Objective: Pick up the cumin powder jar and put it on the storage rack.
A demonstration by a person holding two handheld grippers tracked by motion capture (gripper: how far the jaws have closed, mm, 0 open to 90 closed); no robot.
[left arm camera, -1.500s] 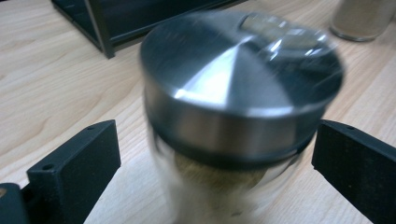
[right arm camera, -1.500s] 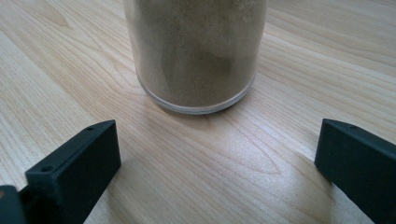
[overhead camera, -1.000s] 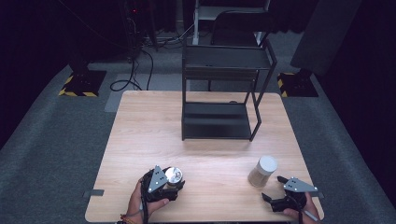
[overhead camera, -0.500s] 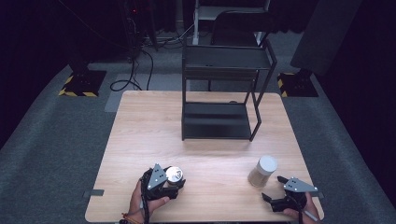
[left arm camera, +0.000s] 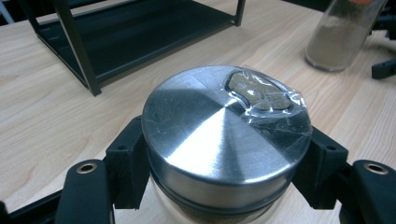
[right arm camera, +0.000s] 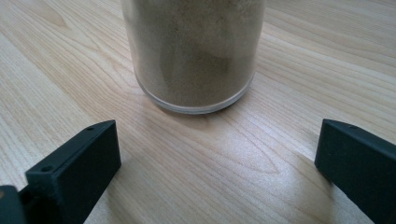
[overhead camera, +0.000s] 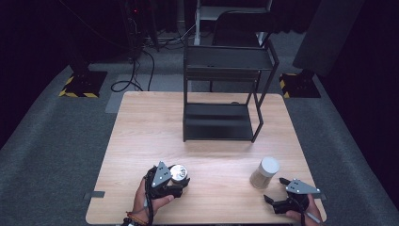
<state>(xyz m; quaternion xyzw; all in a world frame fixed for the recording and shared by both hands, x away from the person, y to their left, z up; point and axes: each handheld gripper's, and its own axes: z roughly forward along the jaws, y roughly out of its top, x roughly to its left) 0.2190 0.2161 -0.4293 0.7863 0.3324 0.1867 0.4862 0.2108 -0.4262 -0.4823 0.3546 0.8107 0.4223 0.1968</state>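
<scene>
A jar with a brushed metal lid point(left arm camera: 224, 135) stands on the wooden table point(overhead camera: 141, 141) near its front left. A taped patch covers part of the lid. My left gripper point(overhead camera: 179, 180) is shut on this jar point(overhead camera: 178, 173), with both black pads pressed against the sides just under the lid. At the front right stands a clear glass jar of tan powder point(overhead camera: 265, 172) with a white lid. My right gripper point(overhead camera: 275, 189) sits open just short of that jar point(right arm camera: 194, 51), its jaws wide apart and touching nothing.
A black two-shelf metal rack point(overhead camera: 221, 94) stands at the back middle of the table; its lower shelf point(left arm camera: 130, 32) lies ahead of the left gripper. The powder jar point(left arm camera: 341, 37) is off to the right. Grey carpet and a chair lie beyond the table.
</scene>
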